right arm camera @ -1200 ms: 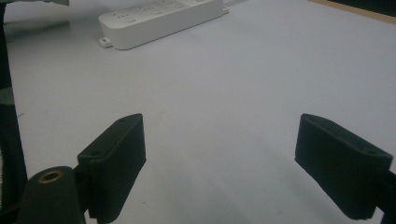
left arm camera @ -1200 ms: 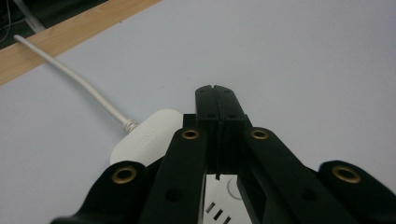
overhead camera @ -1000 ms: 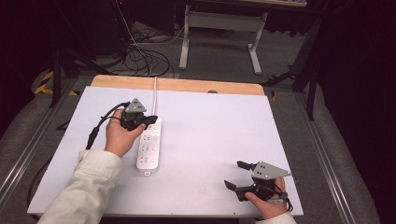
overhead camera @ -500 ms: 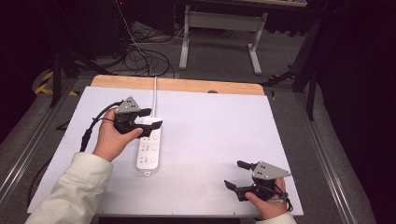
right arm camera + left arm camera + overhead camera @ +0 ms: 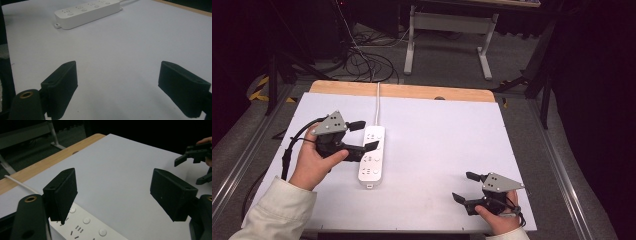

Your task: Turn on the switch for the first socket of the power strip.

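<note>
Nearest the camera in the high view, at about five o'clock on the table, the right gripper is held low near the front edge, its jaws spread wide with nothing between them; in the right gripper view only bare white surface is seen between the two black pads, so it is judged to be parked out of the way rather than working. Farther in, at about nine o'clock, the left gripper is held in the left hand just over the white power strip. Its jaws have just been opening and now stand wide apart, and nothing is gripped: in the left gripper view the strip's sockets and round buttons are seen below the near jaw, not pressed between the pads. The release is judged to be deliberate, the strip having been set down or a button pressed. The strip lies flat, left of the table's centre, its long axis running from six toward twelve o'clock, with its white cord led over the far edge. The work surface is a white sheet laid on a wooden tabletop whose bare strip is exposed at twelve o'clock. Beyond it, a dark room is seen with loose cables on a grey floor and the legs of a white stand.
</note>
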A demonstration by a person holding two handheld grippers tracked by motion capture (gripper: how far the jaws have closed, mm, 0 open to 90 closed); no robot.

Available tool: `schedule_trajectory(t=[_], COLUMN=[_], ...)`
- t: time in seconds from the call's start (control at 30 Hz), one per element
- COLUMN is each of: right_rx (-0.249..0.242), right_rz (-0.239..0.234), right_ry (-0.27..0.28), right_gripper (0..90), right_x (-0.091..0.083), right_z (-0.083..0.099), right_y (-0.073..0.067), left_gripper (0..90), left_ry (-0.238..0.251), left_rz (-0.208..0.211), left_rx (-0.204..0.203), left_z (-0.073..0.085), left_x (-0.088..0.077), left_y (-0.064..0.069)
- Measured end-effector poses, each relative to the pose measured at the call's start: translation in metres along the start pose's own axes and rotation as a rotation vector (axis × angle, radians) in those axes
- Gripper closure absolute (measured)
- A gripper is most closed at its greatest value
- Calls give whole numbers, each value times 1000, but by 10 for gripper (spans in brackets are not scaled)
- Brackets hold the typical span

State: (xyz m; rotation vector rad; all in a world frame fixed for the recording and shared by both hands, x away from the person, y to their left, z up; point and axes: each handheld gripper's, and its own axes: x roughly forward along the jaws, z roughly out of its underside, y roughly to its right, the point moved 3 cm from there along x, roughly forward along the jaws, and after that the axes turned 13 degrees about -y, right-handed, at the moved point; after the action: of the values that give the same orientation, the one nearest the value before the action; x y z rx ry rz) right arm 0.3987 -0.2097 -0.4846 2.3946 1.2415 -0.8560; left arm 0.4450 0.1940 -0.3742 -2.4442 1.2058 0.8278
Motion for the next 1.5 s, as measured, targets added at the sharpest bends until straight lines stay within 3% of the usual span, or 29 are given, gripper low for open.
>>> schedule_trajectory(t=[0.17,0.37,0.5,0.63,0.93,1.03,1.3,1.4,1.5], right_rx=[-1,-3,-2,-4,-6,-9,-22,-21,-22], right_rz=[2,1,2,-3,-6,-8,-9,-6,-5], right_ry=[1,0,1,7,13,14,24,23,23], right_gripper=[158,157,155,146,133,126,100,98,97], right_x=[0,0,0,-1,-1,-2,-3,-3,-3], right_z=[0,-1,0,-1,-1,-1,-1,0,0], right_y=[0,-1,-1,-1,-1,-1,-2,-1,-1], left_gripper=[218,204,200,202,184,176,152,132,120], left_ry=[-27,-6,-2,16,8,7,31,14,5], left_rz=[-83,-50,-59,-112,-64,-92,-46,-54,-29], left_rx=[50,18,6,11,-36,-21,-58,-37,-35], left_z=[14,33,45,59,96,106,136,143,152], left_x=[-8,-16,-23,-29,-31,-34,-36,-34,-32], left_y=[7,11,14,17,21,21,20,20,20])
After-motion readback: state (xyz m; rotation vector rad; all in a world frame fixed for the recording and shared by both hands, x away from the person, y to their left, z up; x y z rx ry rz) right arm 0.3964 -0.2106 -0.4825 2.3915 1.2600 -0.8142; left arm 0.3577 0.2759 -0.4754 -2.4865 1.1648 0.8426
